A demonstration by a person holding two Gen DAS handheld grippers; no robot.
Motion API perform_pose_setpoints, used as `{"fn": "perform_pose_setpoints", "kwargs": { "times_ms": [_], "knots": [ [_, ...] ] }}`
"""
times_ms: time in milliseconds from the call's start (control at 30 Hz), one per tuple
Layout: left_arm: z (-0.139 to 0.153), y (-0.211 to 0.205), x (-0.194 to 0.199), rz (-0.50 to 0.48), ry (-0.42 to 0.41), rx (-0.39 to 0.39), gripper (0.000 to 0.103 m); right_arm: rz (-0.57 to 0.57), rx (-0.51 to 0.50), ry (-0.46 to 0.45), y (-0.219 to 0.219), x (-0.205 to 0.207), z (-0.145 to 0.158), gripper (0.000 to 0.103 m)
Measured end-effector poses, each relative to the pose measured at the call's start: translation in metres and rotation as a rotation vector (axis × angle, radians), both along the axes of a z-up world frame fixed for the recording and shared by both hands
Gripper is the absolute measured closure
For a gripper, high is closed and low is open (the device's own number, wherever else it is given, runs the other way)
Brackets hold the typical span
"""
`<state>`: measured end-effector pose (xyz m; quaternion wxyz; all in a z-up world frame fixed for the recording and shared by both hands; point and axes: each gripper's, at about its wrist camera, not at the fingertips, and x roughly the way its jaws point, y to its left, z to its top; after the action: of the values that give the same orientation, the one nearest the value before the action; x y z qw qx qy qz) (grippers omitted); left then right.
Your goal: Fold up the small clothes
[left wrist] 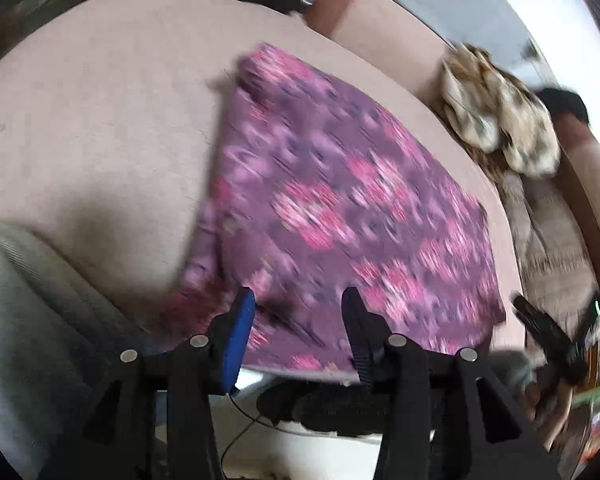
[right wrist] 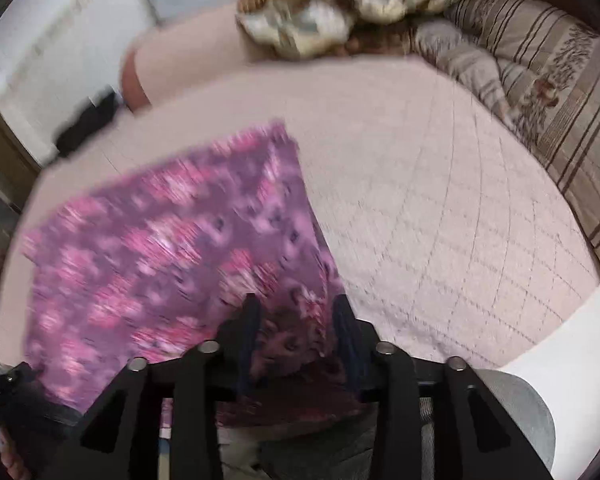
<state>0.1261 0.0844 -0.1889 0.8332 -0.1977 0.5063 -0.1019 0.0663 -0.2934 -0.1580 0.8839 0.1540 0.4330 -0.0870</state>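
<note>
On the near edge of the bed (right wrist: 440, 200), the purple floral cloth (left wrist: 340, 208) is being kept flat, its near hem hanging slightly past the edge. The left tongs (left wrist: 298, 308) are being held spread above the near hem, with no fabric between them. The right tongs (right wrist: 296, 316) are being held around the cloth's near right corner, which is bunched between the jaws; whether it is truly being pinched cannot be told through the blur. This placement seems meant for lifting the near hem toward the far one. Ample bare bed is being left to the right and beyond; the crumpled pile (right wrist: 340, 4) and pillows (right wrist: 540, 92) are lying well apart at the far edge.
</note>
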Motion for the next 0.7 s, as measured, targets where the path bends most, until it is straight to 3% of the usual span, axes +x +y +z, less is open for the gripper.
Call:
{"fn": "perform_pose_setpoints", "kwargs": {
  "times_ms": [100, 133, 167, 267, 400, 500, 533, 600, 667, 700],
  "knots": [
    [-0.007, 0.005, 0.018, 0.019, 0.021, 0.016, 0.068, 0.0, -0.015, -0.082, 0.003, -0.009, 0.013, 0.036],
    [-0.01, 0.002, 0.022, 0.009, 0.024, 0.042, 0.085, 0.006, -0.021, -0.084, 0.007, -0.009, 0.015, 0.036],
    [-0.014, 0.001, 0.024, 0.002, 0.033, 0.08, 0.095, 0.011, -0.024, -0.08, 0.009, -0.006, 0.014, 0.036],
    [-0.015, 0.005, 0.013, 0.0, 0.043, 0.133, 0.097, 0.015, -0.06, -0.079, 0.016, -0.006, 0.016, 0.036],
    [-0.011, 0.009, -0.002, -0.004, 0.026, 0.1, 0.097, 0.02, -0.051, -0.137, 0.016, -0.015, 0.022, 0.036],
    [-0.035, 0.005, 0.011, -0.044, 0.115, 0.116, 0.092, 0.026, -0.049, -0.125, 0.016, -0.009, 0.02, 0.036],
    [-0.037, 0.008, 0.012, -0.035, 0.131, 0.104, 0.086, 0.031, -0.046, -0.121, 0.018, -0.006, 0.021, 0.036],
    [-0.021, 0.02, 0.007, -0.006, 0.07, 0.051, 0.081, 0.086, -0.013, -0.125, 0.03, -0.003, 0.029, 0.036],
    [-0.003, 0.033, 0.001, 0.066, -0.021, 0.031, 0.055, 0.19, 0.019, -0.151, 0.051, -0.002, 0.044, 0.033],
    [0.0, 0.035, 0.002, 0.095, -0.037, 0.046, 0.05, 0.255, 0.045, -0.165, 0.065, 0.001, 0.054, 0.025]
  ]
}}
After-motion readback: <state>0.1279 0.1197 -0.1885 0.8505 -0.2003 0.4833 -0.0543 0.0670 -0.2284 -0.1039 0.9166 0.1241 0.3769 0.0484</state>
